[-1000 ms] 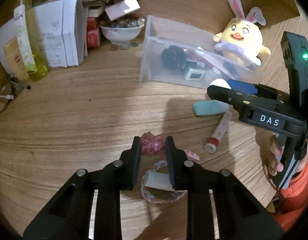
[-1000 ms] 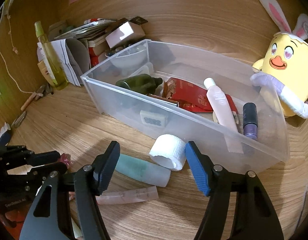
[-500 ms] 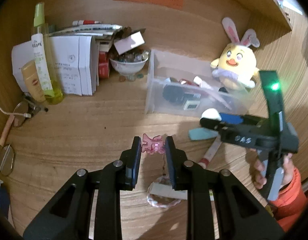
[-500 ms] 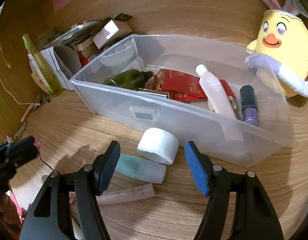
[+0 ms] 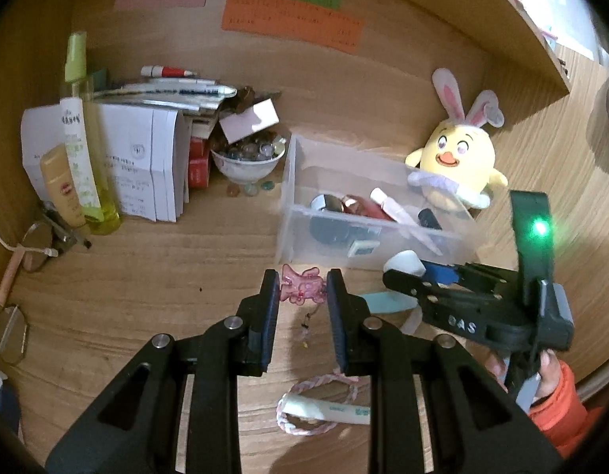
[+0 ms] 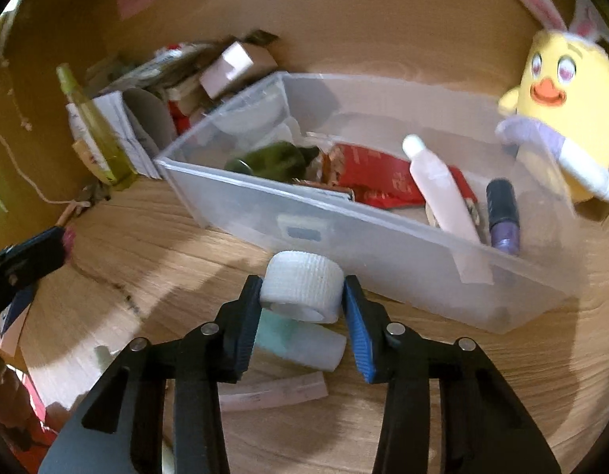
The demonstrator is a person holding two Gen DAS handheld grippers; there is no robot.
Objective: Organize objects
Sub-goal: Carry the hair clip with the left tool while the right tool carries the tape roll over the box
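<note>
plush chick (image 5: 458,162) behind bin (image 5: 367,251), bowl (image 5: 247,166) left

Black two-finger left gripper (image 5: 302,290) with silver pivot screws; right gripper (image 6: 302,296) has one blue pad, white lettering, green light, orange sleeve (image 5: 561,407).

The wooden surface (image 5: 146,276) carries a clear bin (image 5: 367,237) near its back, with a plush chick (image 5: 458,166) just beside it on the right. To the left stand a bowl of stones (image 5: 247,162), folded papers (image 5: 142,166), a green bottle (image 5: 83,150) and a yellow tube (image 5: 61,185). Glasses (image 5: 12,331) lie at the left edge. In front of the bin lie a teal tube (image 6: 300,339), a pale pink tube (image 6: 272,393) and a braided cord (image 5: 316,407).
</note>
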